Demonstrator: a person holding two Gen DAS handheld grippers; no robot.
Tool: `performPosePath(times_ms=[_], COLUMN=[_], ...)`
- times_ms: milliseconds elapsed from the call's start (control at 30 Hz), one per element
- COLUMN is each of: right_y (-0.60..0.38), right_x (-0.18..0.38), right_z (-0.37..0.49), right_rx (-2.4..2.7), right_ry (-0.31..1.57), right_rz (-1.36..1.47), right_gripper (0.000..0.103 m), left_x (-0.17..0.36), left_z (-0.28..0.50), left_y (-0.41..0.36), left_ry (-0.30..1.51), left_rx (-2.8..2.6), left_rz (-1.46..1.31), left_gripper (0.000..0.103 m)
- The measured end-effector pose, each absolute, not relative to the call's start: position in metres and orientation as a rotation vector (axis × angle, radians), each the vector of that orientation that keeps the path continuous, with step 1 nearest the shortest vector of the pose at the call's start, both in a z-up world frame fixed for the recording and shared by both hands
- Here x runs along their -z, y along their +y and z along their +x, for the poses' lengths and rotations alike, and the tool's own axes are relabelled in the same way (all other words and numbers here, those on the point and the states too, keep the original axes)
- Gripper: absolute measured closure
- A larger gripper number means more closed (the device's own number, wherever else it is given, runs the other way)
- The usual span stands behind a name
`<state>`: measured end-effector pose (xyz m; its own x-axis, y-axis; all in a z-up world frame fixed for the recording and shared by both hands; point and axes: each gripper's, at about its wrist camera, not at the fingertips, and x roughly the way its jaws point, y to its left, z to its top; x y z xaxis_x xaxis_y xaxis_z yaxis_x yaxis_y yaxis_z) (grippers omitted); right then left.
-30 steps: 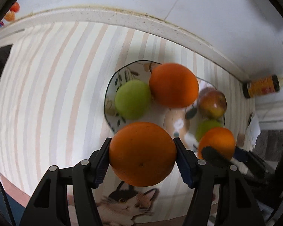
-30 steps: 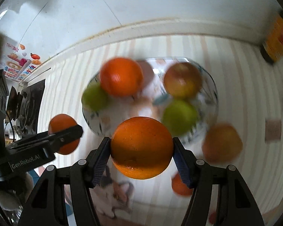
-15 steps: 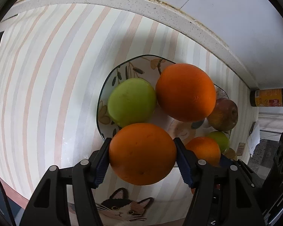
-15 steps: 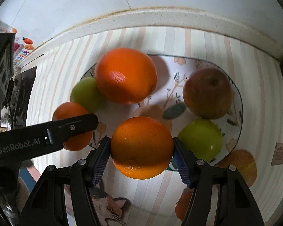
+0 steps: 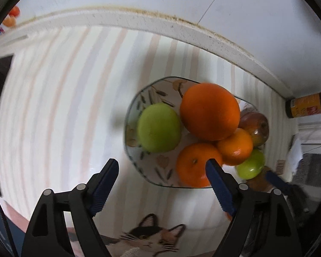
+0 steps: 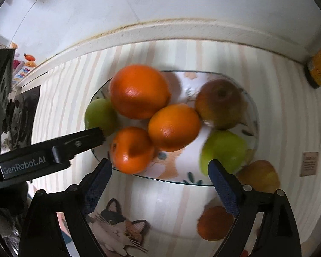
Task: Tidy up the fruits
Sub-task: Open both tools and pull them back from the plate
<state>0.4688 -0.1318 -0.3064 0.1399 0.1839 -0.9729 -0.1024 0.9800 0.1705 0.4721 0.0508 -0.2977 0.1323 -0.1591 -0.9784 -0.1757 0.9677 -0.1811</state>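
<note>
A counter covered by a striped cloth (image 6: 156, 201) with a cat print (image 6: 115, 229), bearing a leaf-patterned plate (image 6: 177, 180) just ahead of the right gripper's fingertips, a yellowish fruit (image 6: 261, 175) beyond its right finger, an orange (image 6: 211, 224) beneath that finger, and a bottle (image 5: 306, 108) far right.

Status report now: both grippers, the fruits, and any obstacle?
Left gripper and right gripper open, jaws just opened, nothing between. Three oranges, including large orange, on patterned plate. Two fruits off plate; yellow-red apple beside rim.
</note>
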Motion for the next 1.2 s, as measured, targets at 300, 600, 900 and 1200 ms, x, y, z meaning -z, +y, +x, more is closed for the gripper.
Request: performPosePath(times_ms=[300,600,900,1200], right_y=[-0.157,-0.169,-0.176,-0.183], right_x=[0.296,0.256,0.202,0.142], right_z=[0.449,0.418,0.375,0.329], right_rx=[-0.093,-0.095,-0.097,-0.097], right_ry=[1.406,1.33,1.224,1.115], right_rz=[0.035,0.062,0.052,0.064], right_gripper=[0.006,0.006,0.006,0.006], left_x=[0.276,0.24,0.183,0.134], left_z=[0.435,0.4,0.355,0.315], left_y=[0.047,0.033,0.022,0.019], left_ry=[1.352,1.254,1.143,1.041], left_rx=[-0.079,-0.055,-0.009,0.011], left_rz=[-0.123,-0.07,-0.064,-0.054], left_gripper=[0.02,0.02,0.02,0.02])
